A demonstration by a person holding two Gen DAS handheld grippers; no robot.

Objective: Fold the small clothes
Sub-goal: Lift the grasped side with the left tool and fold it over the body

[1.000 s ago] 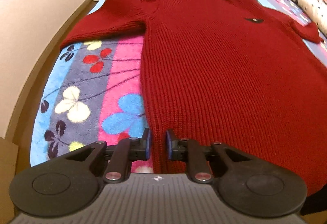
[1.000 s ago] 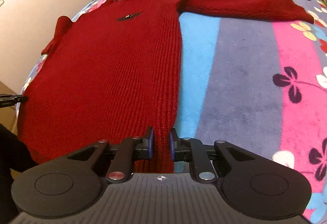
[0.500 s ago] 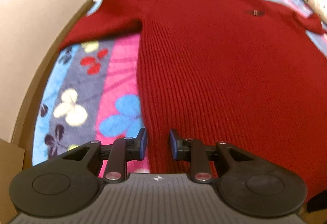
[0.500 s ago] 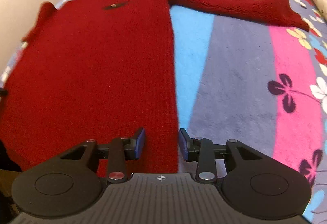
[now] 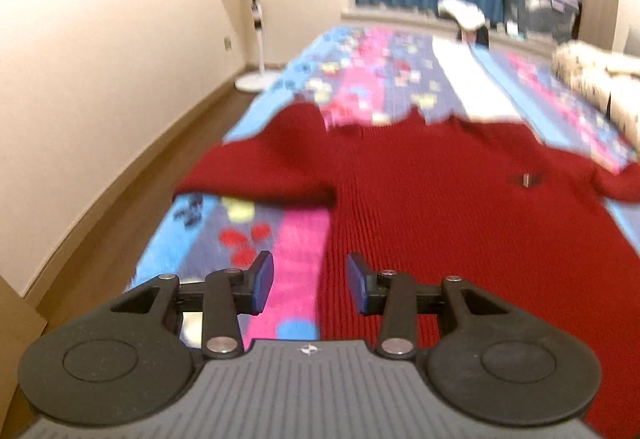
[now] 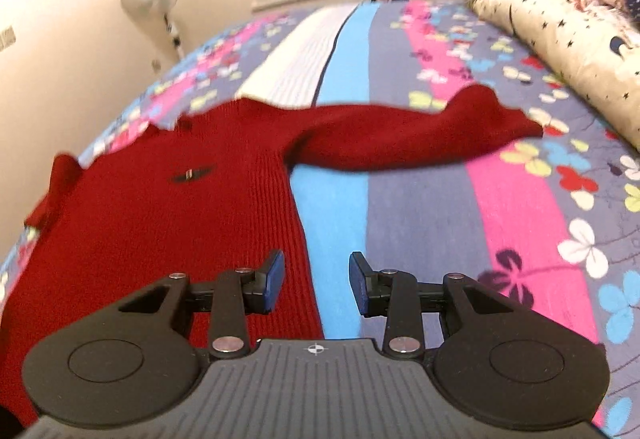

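Bedspread (image 6: 420,223) bears sweater (image 5: 460,239), its side edges between parted fingers (image 5: 262,287).

The red sweater's (image 5: 460,223) hem is hidden behind the tool body, and its far collar is blurred.

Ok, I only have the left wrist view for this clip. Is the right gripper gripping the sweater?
Observer: No. The right gripper is open. The side edge of the red sweater shows between its fingers, ungripped.
Operator: My view cuts off the sleeve on that side. How does it lie?
Observer: That sleeve lies stretched straight out across the bedspread, unfolded, with its cuff pointing toward the cream quilt.
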